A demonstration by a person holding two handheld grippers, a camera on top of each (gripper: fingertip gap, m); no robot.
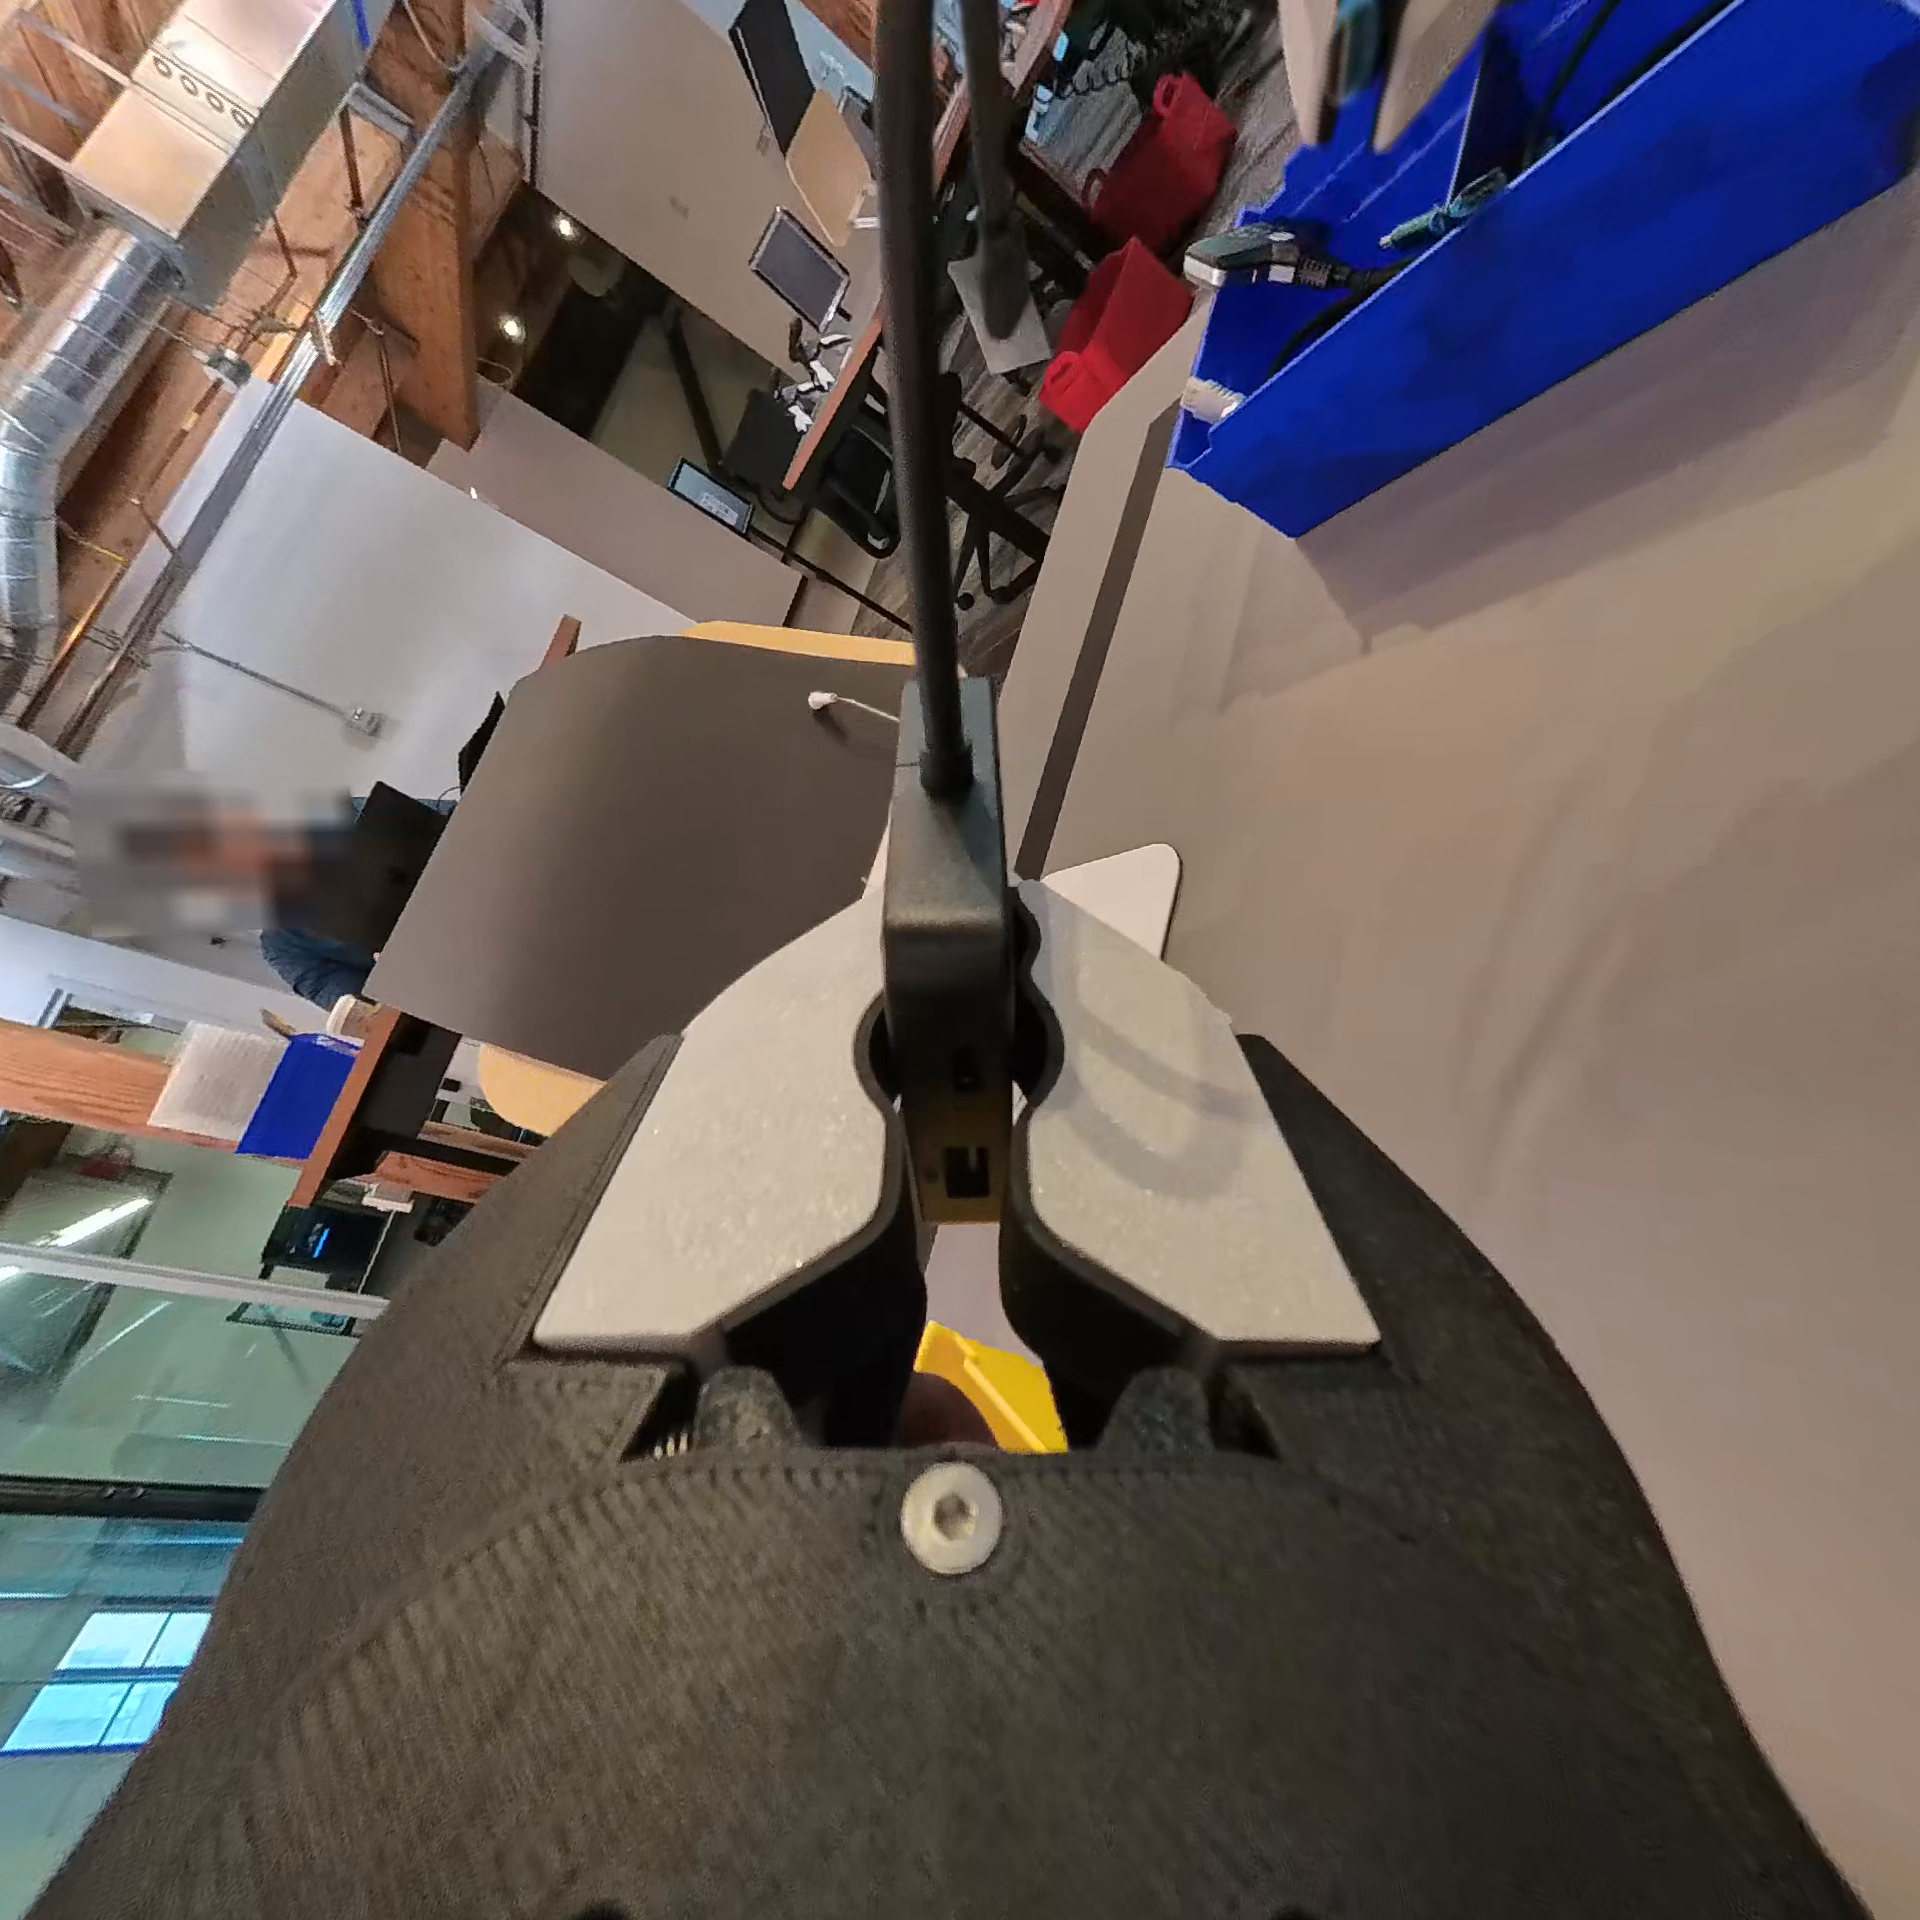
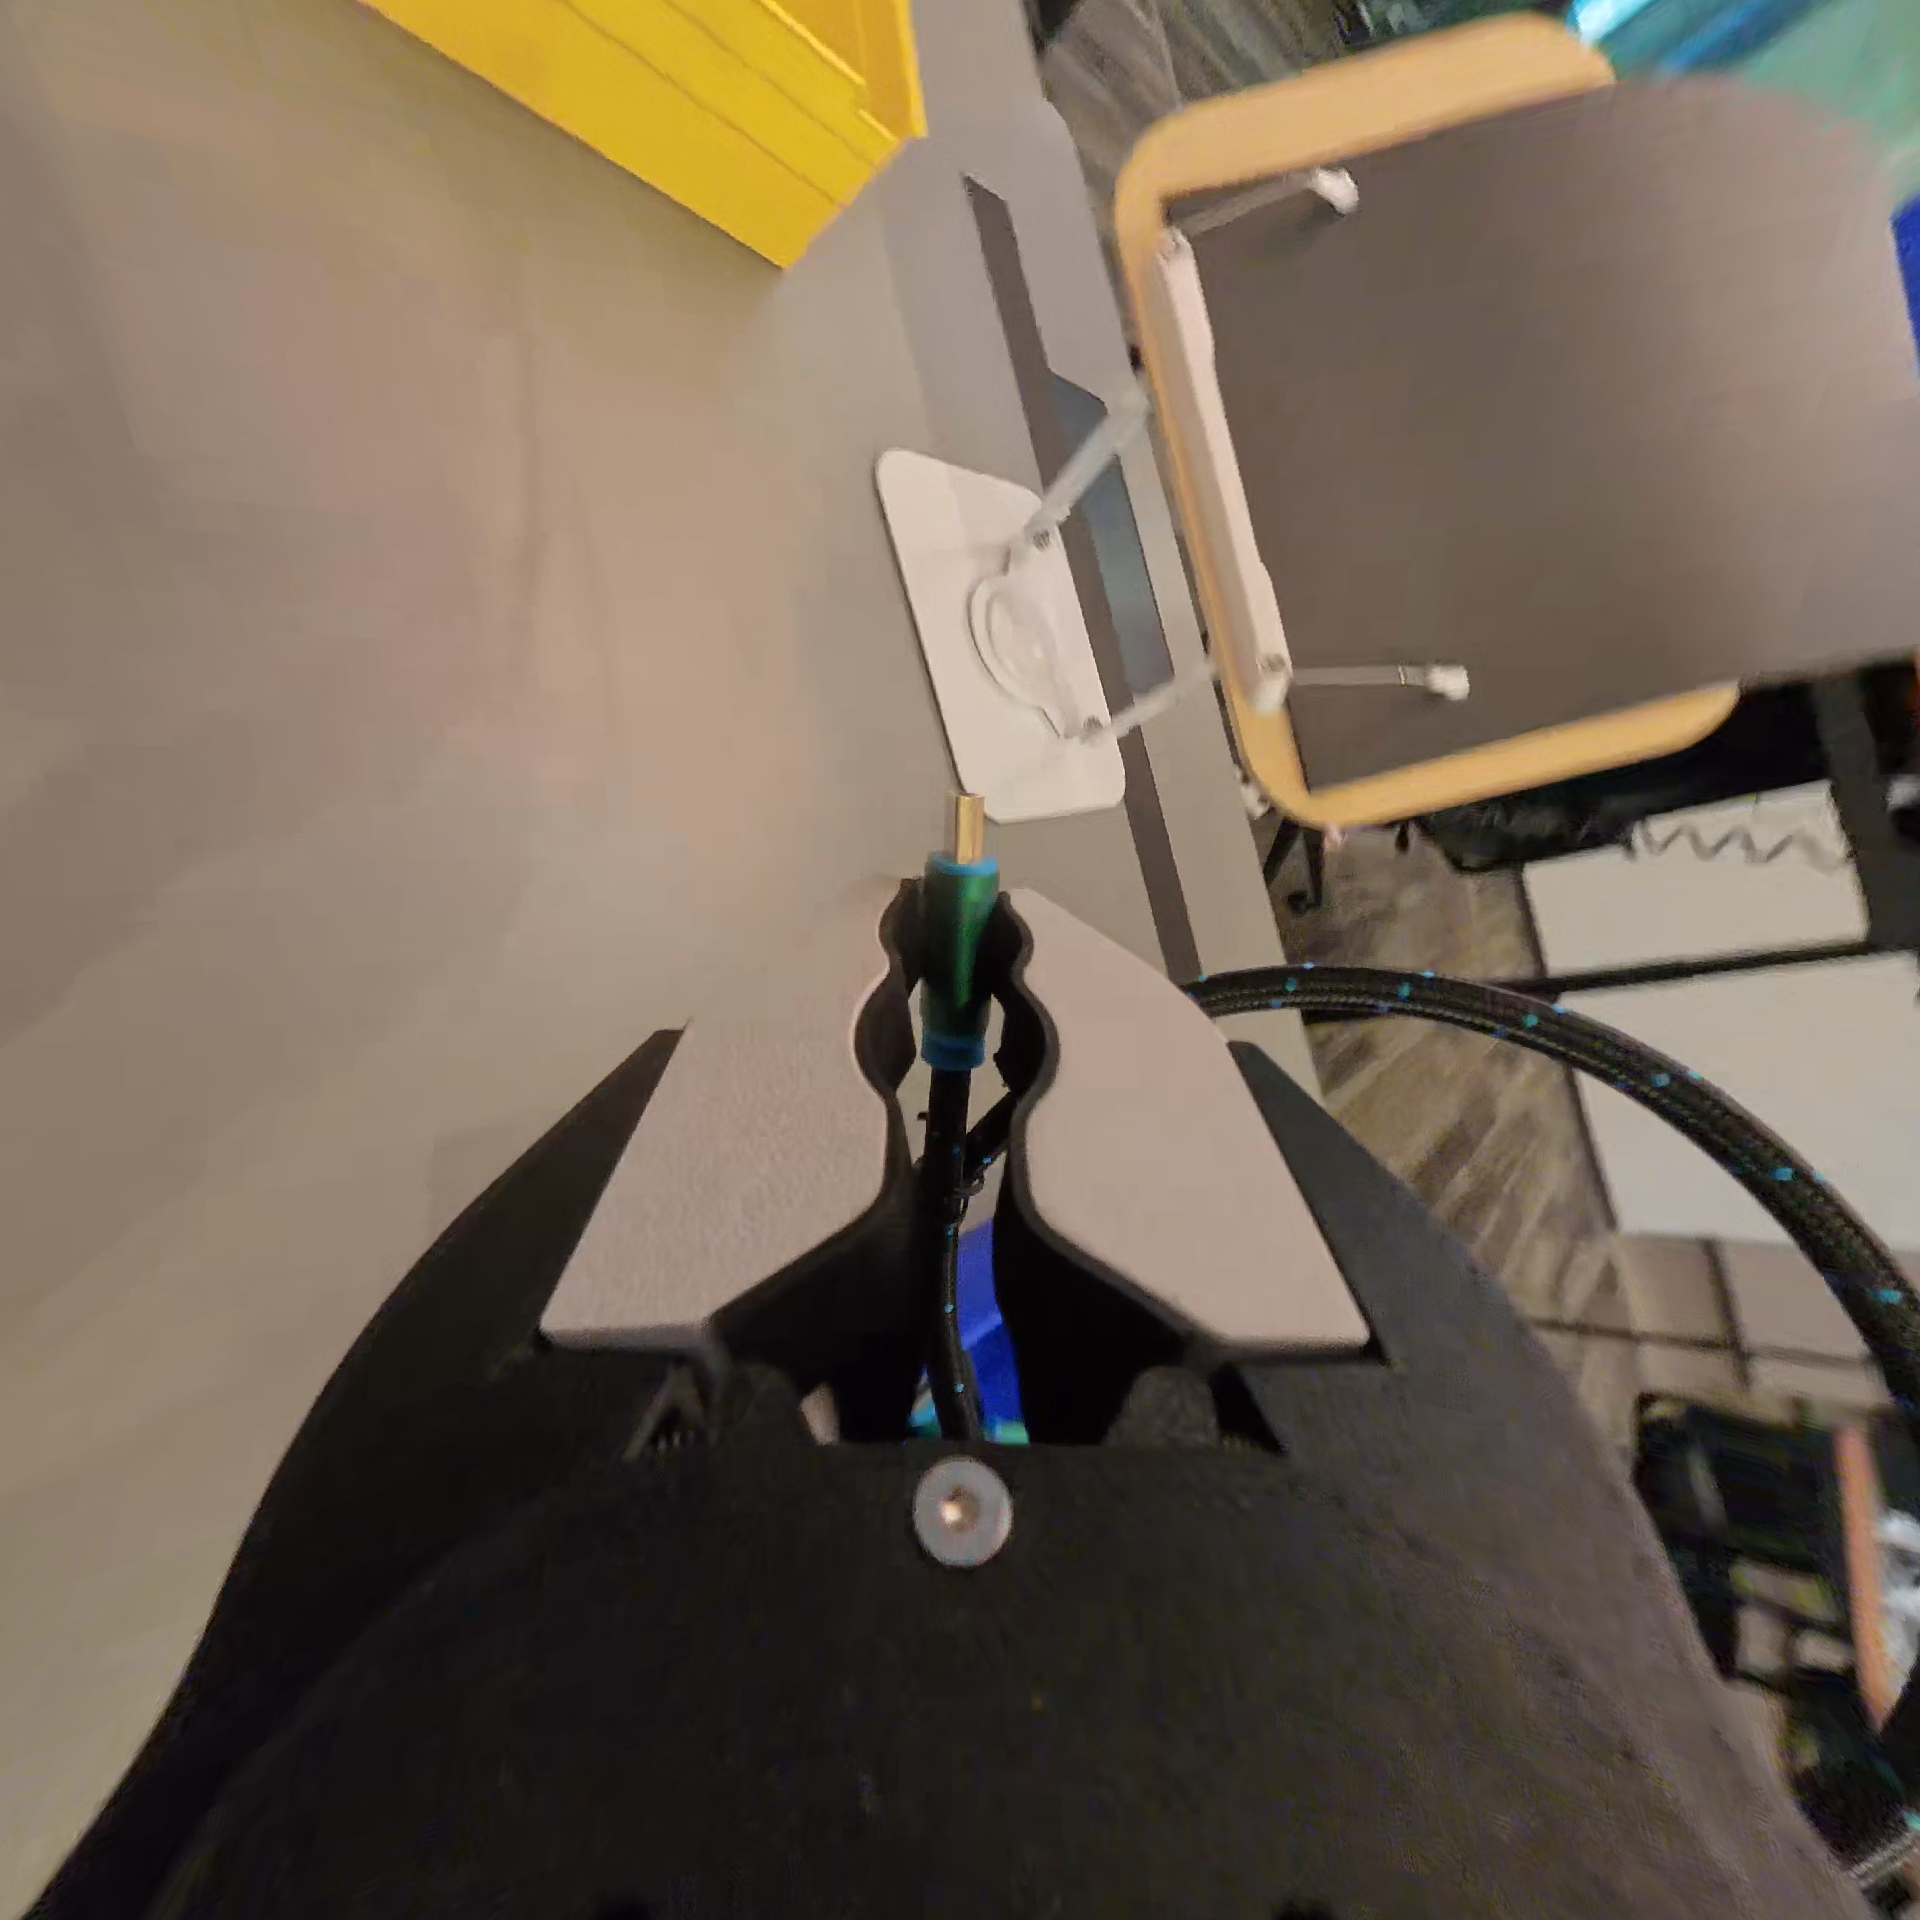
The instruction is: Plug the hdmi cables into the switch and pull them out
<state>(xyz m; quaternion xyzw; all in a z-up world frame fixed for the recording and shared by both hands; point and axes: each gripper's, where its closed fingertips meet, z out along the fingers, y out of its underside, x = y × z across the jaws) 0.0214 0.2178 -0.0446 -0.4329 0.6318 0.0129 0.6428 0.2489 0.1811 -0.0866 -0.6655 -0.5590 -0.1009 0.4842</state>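
Observation:
In the left wrist view my left gripper (image 1: 951, 966) is shut on a thin black HDMI switch (image 1: 948, 894) held on edge, its gold port end toward the camera and its black cable (image 1: 906, 343) running up out of frame. In the right wrist view my right gripper (image 2: 961, 935) is shut on a green and blue HDMI plug (image 2: 958, 951). Its gold tip (image 2: 967, 831) sticks out past the fingertips. The braided black and blue cable (image 2: 1621, 1070) loops off to the right. Neither view shows the other gripper.
A blue bin (image 1: 1579, 291) with other cable plugs stands on the grey table (image 1: 1558, 935). A yellow bin (image 2: 727, 114) sits at the far end of the table. A white stand base (image 2: 997, 634) and a propped board (image 2: 1507, 416) stand at the table's edge. A person sits beyond. One gripper's finger ends stand about 25 centimeters off the other's.

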